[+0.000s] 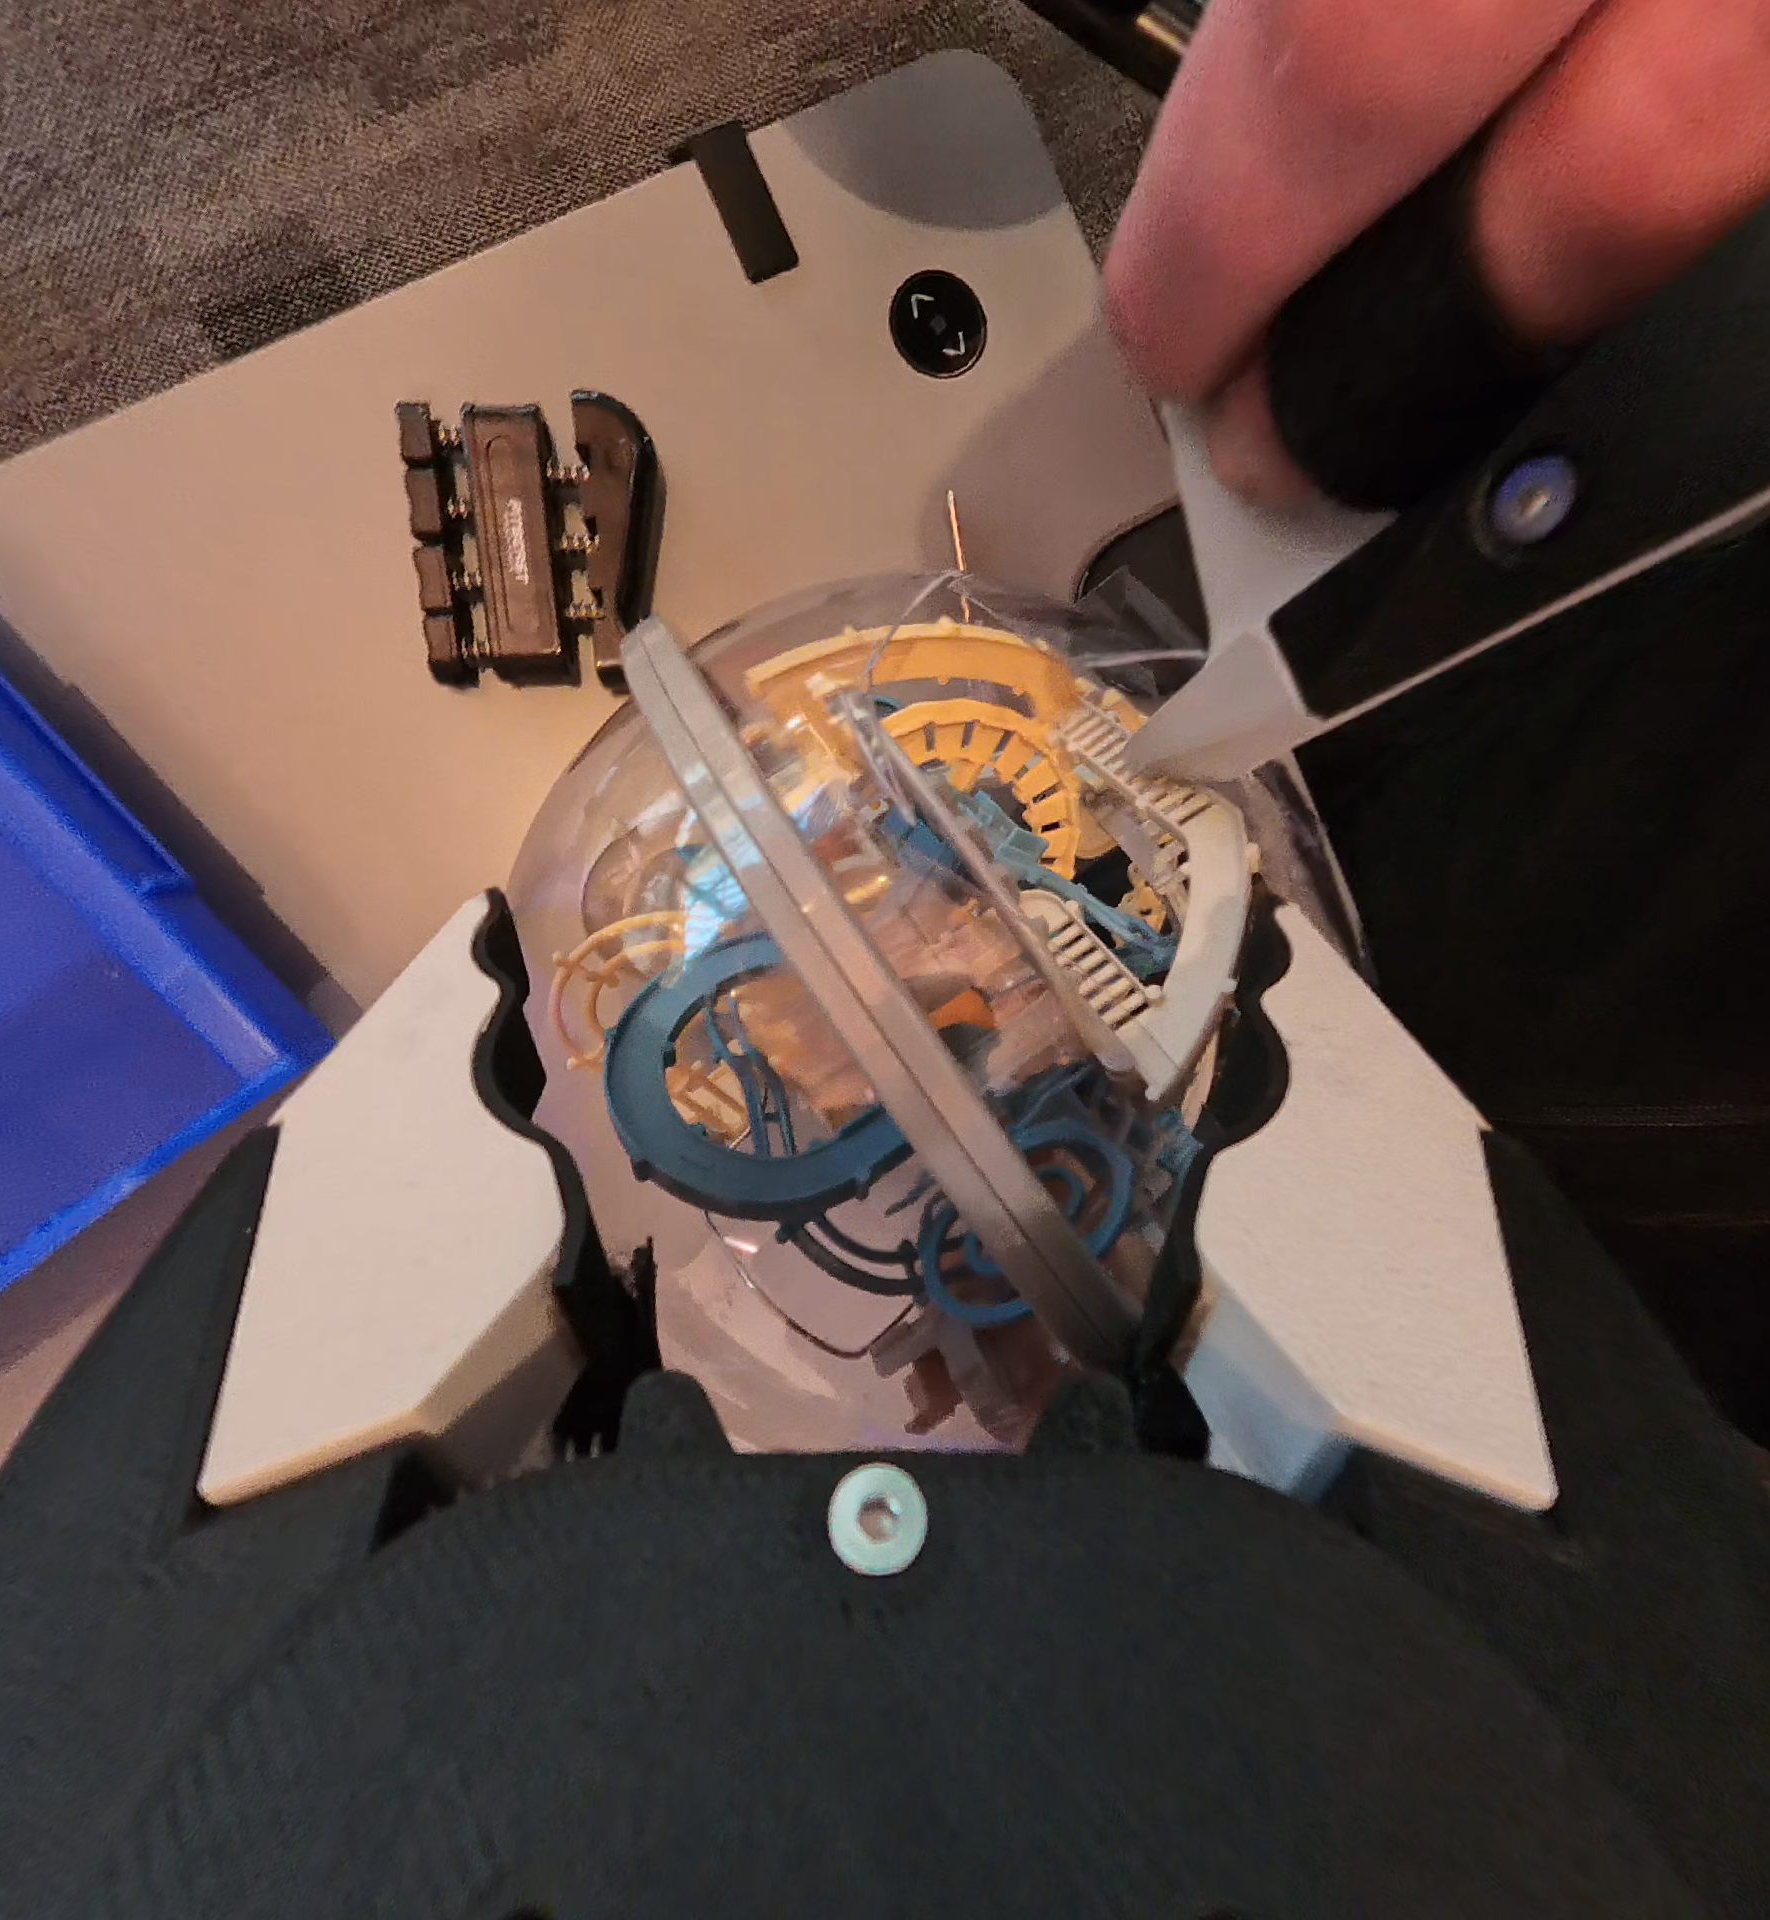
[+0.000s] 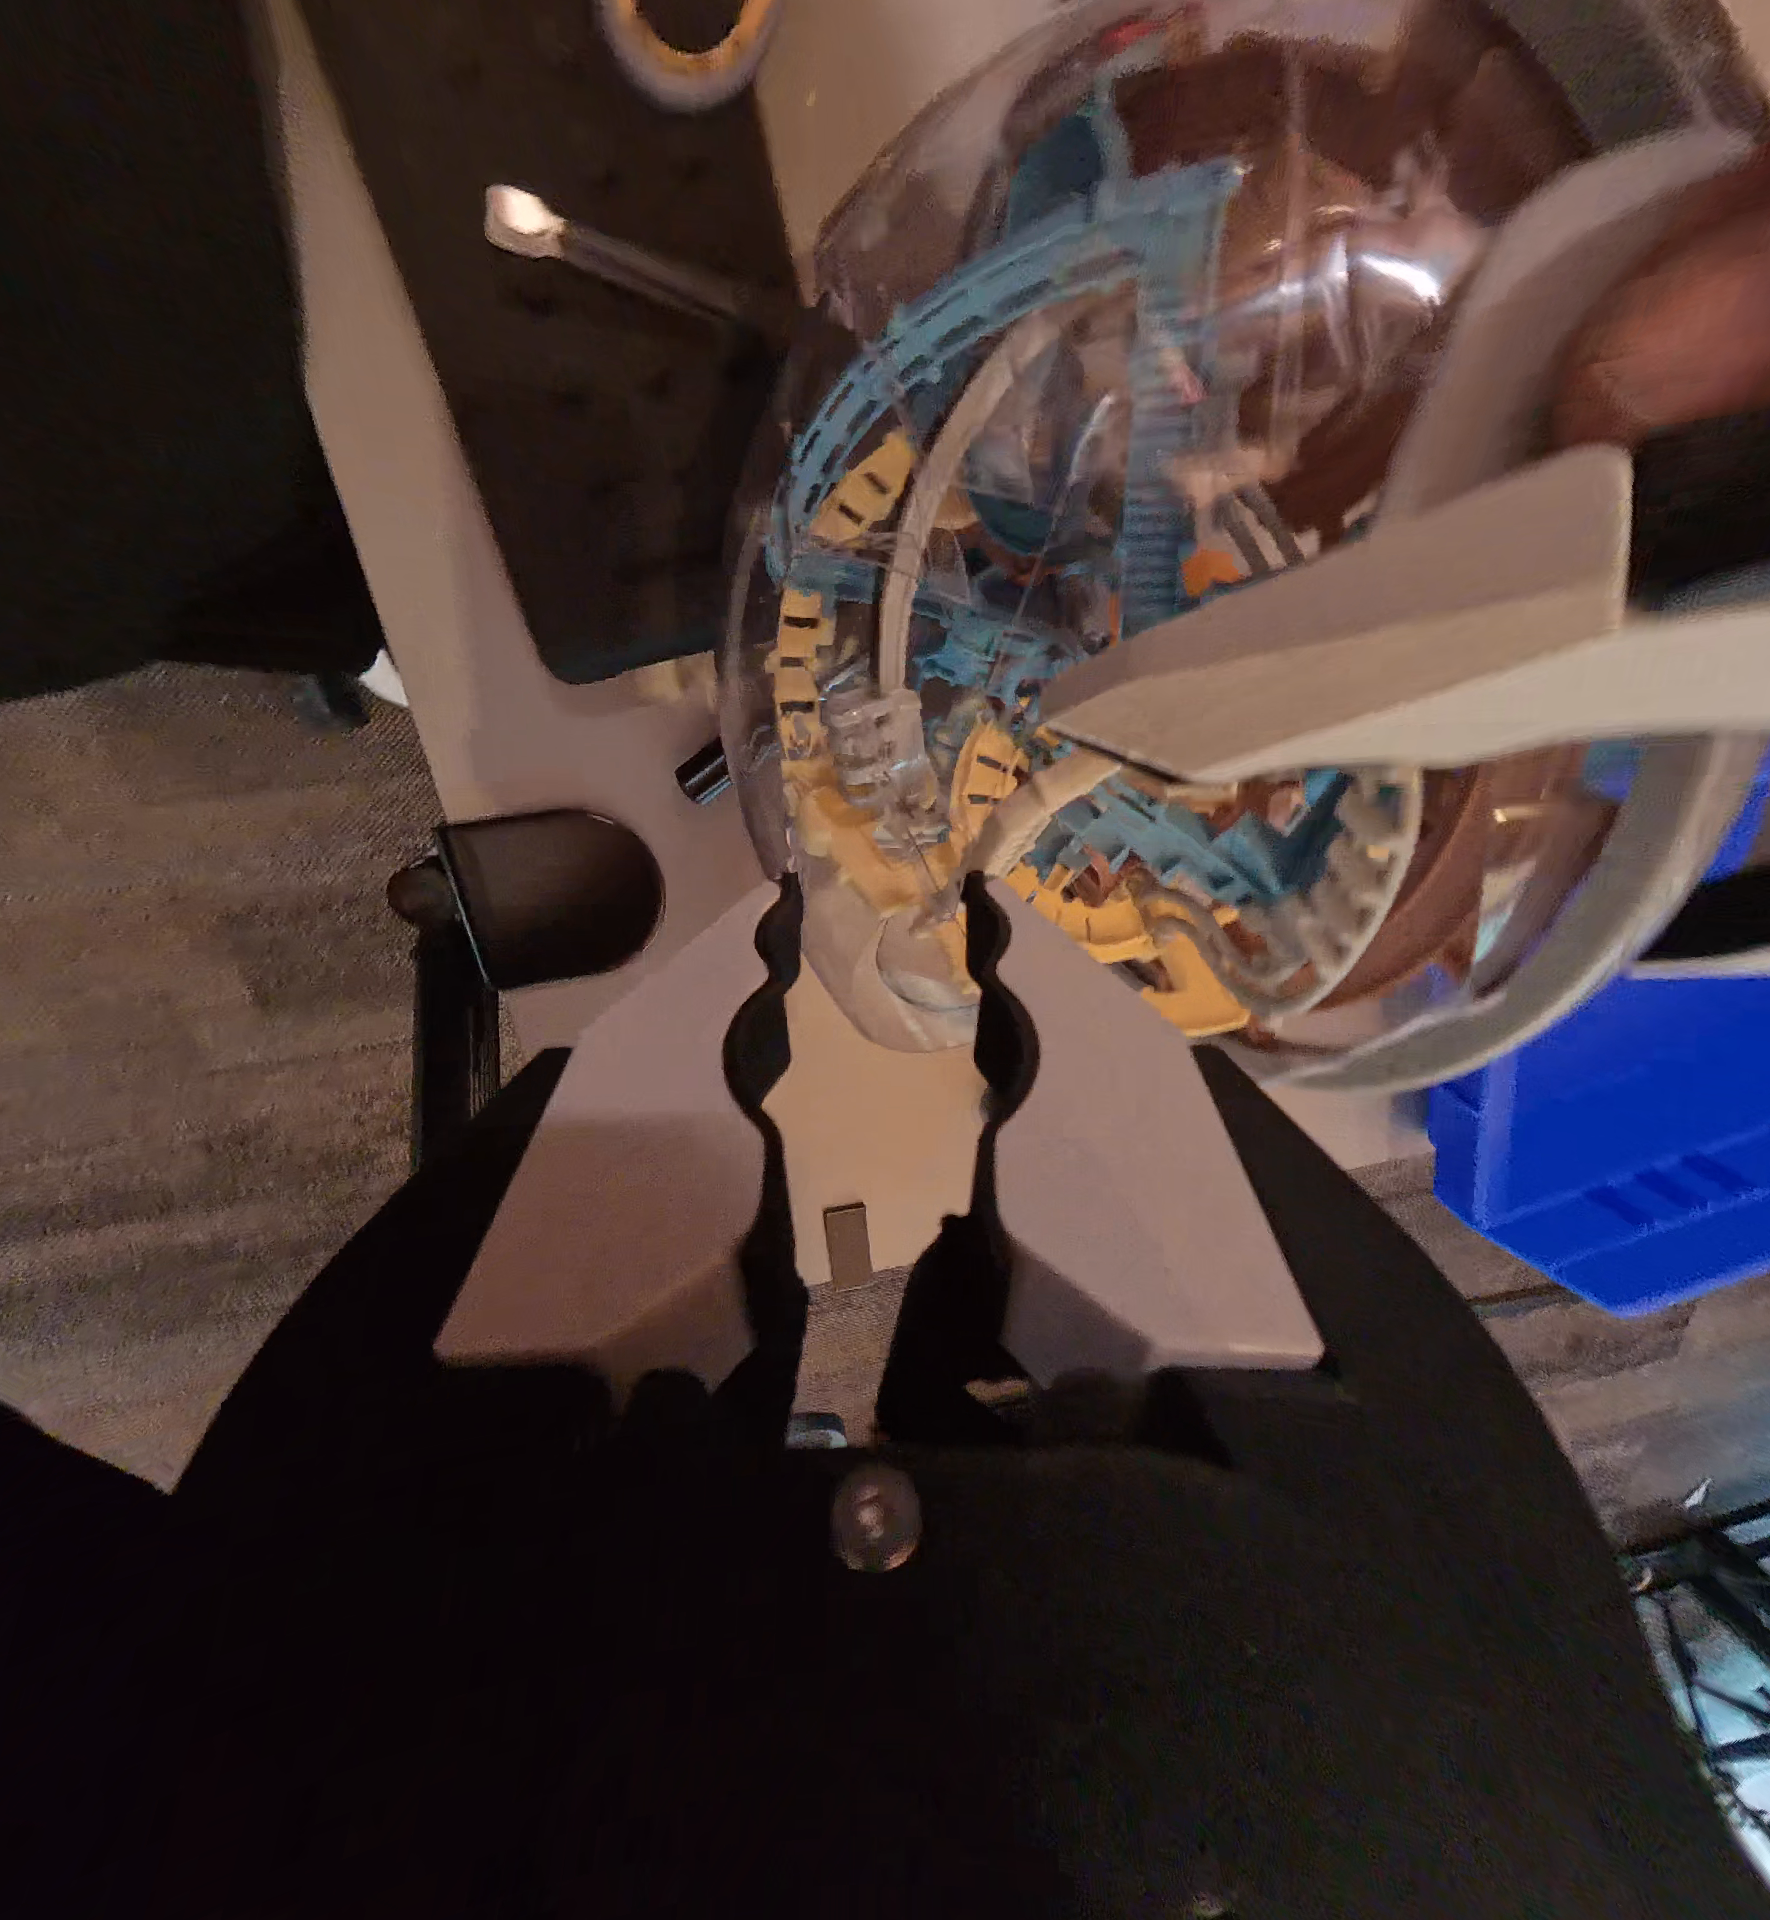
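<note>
The left gripper (image 1: pixel 876 1029) clamps a clear maze ball (image 1: pixel 860 977) — blue and yellow tracks inside, its grey seam ring tilted. The right gripper (image 2: pixel 876 904) stands slightly parted, tips touching the ball. A blue bin (image 1: pixel 60 966) sits left — contents unclear.

The left hand-held gripper (image 1: pixel 876 1049) has its fingers spread wide, clamping from both sides. The right hand-held gripper (image 2: pixel 876 904) has its fingers narrowly parted, tips pressing inward; a bare hand (image 1: pixel 1463 197) grips its handle.
</note>
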Available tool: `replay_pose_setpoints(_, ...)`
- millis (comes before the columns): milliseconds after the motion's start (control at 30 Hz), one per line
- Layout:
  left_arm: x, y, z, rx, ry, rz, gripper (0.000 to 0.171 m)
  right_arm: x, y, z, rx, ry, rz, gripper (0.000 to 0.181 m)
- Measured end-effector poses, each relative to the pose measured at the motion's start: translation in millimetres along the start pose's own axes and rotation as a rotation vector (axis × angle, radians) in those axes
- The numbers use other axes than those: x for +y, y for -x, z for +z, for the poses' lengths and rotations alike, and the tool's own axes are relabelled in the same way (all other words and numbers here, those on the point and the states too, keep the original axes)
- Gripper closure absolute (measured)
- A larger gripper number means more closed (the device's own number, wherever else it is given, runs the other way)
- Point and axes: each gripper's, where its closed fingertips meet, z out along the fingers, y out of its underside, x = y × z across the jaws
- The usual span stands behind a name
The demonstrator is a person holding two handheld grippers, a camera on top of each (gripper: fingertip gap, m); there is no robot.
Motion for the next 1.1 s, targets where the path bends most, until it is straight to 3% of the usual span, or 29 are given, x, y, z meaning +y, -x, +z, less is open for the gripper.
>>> replay_pose_setpoints(133, -13.5, -8.5, 12.5, 0.034, 0.0, 0.024, 0.035, 11.7, 18.2, 8.0, -0.102, 0.046, -0.024, 0.16)
replay_pose_setpoints(233, -16.2, -7.0, 13.7, 0.028, 0.017, 0.039, 0.035, 11.5, 44.7, 24.8, -0.227, 0.066, -0.065, 0.181)
replay_pose_setpoints(467, -13.7, -7.9, 14.0, 0.007, -0.021, 0.024, 0.028, -7.2, 53.6, 36.9, -0.094, -0.107, 0.019, 0.181)
replay_pose_setpoints(700, -12.4, -20.2, 18.6, 0.0, 0.004, 0.117, 0.022, -30.6, 65.6, 52.4, 0.103, -0.139, -0.039, 0.181)
replay_pose_setpoints(800, -11.7, -23.3, 21.2, -0.095, 0.061, 0.181, 0.021, -29.3, 62.6, 63.7, 0.135, -0.088, -0.054, 0.181)
replay_pose_setpoints(933, -9.2, -29.8, 19.4, -0.273, 0.078, 0.257, 0.023, -37.5, 57.6, 73.9, 0.079, -0.127, -0.06, 0.181)
replay_pose_setpoints(967, -4.3, -24.5, 15.1, -0.332, 0.087, 0.246, 0.017, -39.4, 54.8, 75.5, 0.084, -0.118, -0.07, 0.181)
replay_pose_setpoints(1100, 8.5, -18.4, -2.8, -0.486, 0.092, 0.227, 0.022, -63.6, 51.0, 59.3, 0.043, -0.214, -0.117, 0.181)
